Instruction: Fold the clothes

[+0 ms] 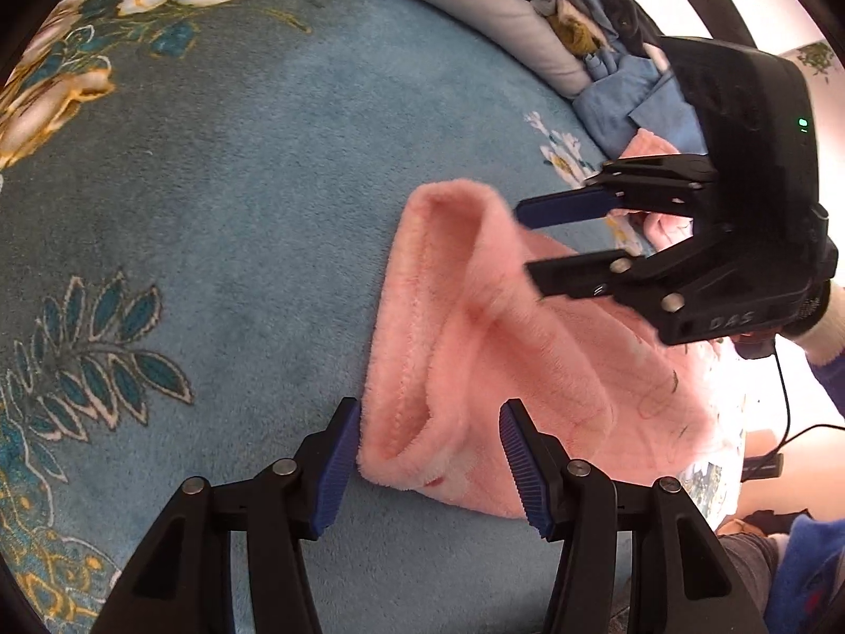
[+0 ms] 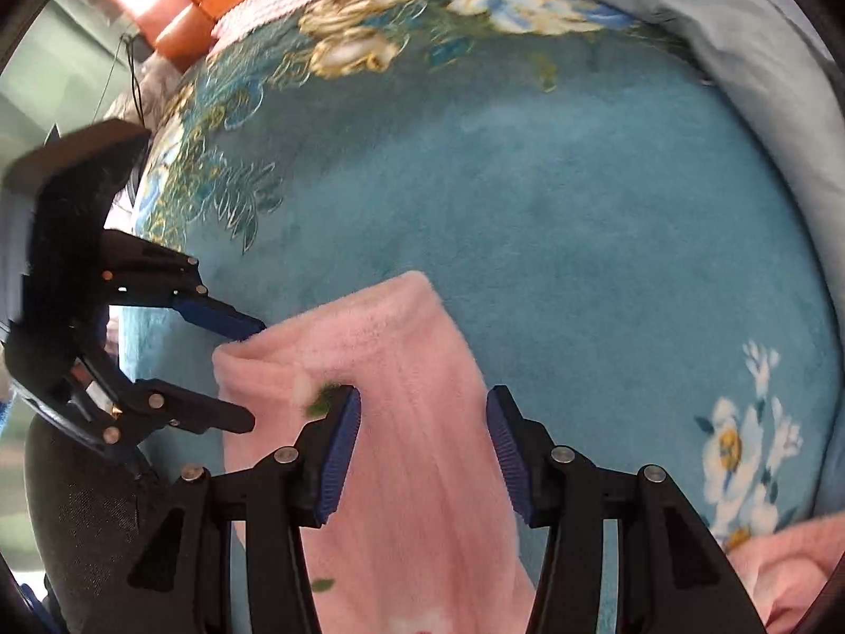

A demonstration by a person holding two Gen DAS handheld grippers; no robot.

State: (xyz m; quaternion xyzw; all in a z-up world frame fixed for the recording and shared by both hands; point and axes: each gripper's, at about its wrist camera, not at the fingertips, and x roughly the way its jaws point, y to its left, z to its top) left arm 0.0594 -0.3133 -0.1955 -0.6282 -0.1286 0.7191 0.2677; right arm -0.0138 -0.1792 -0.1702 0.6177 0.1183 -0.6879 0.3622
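Right gripper (image 1: 528,245), marked "DAS", open over pink fleece garment (image 1: 475,343).

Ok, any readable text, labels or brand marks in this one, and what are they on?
"DAS": raised letters on the black body of the right gripper, seen from the left wrist view; any further letters are hidden.
Nothing readable on the fluffy pink garment, the teal floral blanket or the left gripper.

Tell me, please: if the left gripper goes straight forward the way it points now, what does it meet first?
Most likely the pink fleece garment: its folded edge lies right between and ahead of the open left gripper. Depth is unclear, so the gripper may be above the fabric, not level with it.
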